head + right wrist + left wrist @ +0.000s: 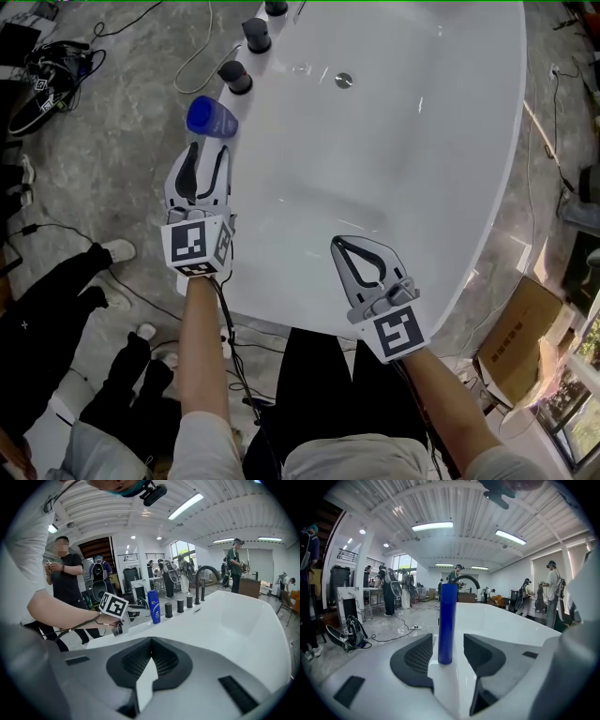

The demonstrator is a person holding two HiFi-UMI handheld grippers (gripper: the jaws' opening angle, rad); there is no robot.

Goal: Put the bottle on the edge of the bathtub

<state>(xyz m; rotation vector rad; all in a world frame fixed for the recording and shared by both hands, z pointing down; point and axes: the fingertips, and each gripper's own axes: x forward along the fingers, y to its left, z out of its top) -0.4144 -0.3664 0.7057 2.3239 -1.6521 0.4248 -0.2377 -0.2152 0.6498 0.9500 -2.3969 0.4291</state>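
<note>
A blue bottle (211, 117) stands upright on the white bathtub's left rim (246, 281). My left gripper (208, 152) sits just behind it on the rim, open. In the left gripper view the bottle (447, 620) rises between the two dark pads (417, 660) with a gap on each side, touching neither. In the right gripper view the same bottle (153, 605) shows its label beside the black knobs. My right gripper (341, 242) hovers over the tub's near end, jaws shut with nothing between them (151, 641).
Black tap knobs (234, 77) line the rim beyond the bottle, with a curved black spout (467, 580) further on. The drain (344, 80) lies in the tub floor. Cables (56, 61) and a person's feet (117, 251) are on the floor at left, a cardboard box (520, 337) at right.
</note>
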